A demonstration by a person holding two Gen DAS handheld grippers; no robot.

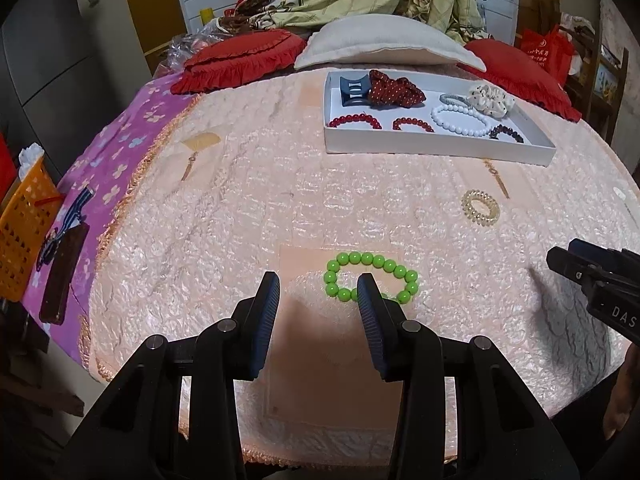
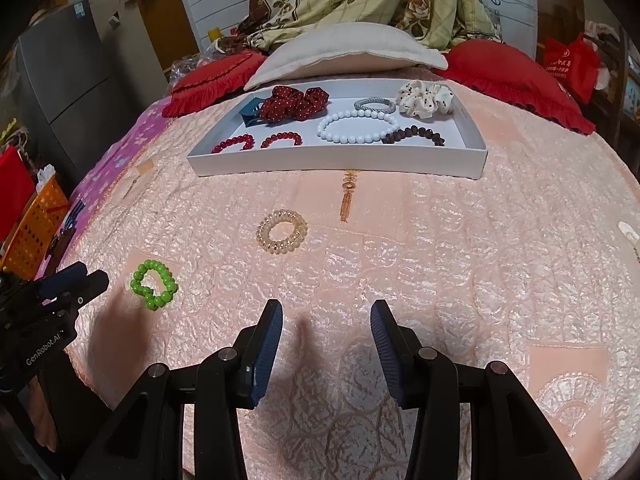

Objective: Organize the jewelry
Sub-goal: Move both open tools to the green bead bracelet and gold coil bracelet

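Observation:
A green bead bracelet (image 1: 372, 276) lies on the pink bedspread just ahead of my open left gripper (image 1: 318, 284); its right finger overlaps the bracelet's near edge. The bracelet also shows in the right wrist view (image 2: 154, 285), beside the left gripper (image 2: 76, 280). A clear coiled hair tie (image 2: 282, 232) lies ahead of my open, empty right gripper (image 2: 326, 314), also in the left wrist view (image 1: 480, 206). A white tray (image 2: 340, 164) holds red, white and dark bead bracelets, scrunchies and a blue claw clip. The right gripper (image 1: 568, 260) enters the left wrist view at right.
Red cushions (image 2: 208, 84) and a white pillow (image 2: 348, 60) lie behind the tray. An orange basket (image 1: 20, 232) stands off the bed's left edge. A dark case (image 1: 64, 276) lies on the purple blanket at left.

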